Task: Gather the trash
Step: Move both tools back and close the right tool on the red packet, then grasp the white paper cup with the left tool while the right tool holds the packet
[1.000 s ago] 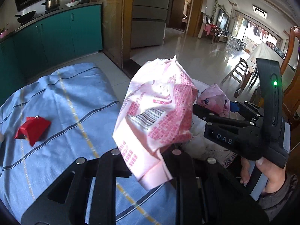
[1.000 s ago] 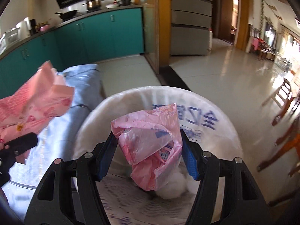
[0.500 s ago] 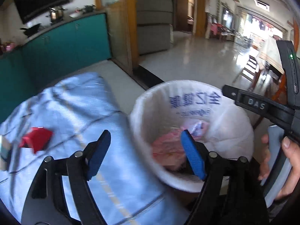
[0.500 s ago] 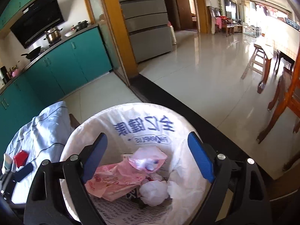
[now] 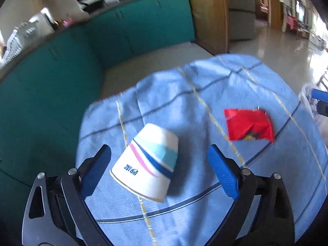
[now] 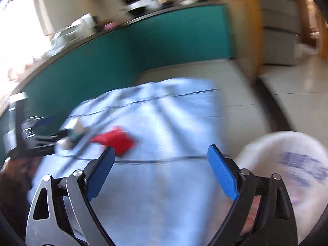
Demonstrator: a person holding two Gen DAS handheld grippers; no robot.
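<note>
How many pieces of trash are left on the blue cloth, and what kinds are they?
Paper cups: 1
Red wrappers: 1
Total: 2

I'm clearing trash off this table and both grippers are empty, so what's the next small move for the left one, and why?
Probably ease the left gripper down around the paper cup and close. The cup lies tipped on the blue tablecloth, already framed between the wide-open fingers, which have just been opening and don't touch it. The red wrapper sits farther off, nearer the right gripper.
</note>
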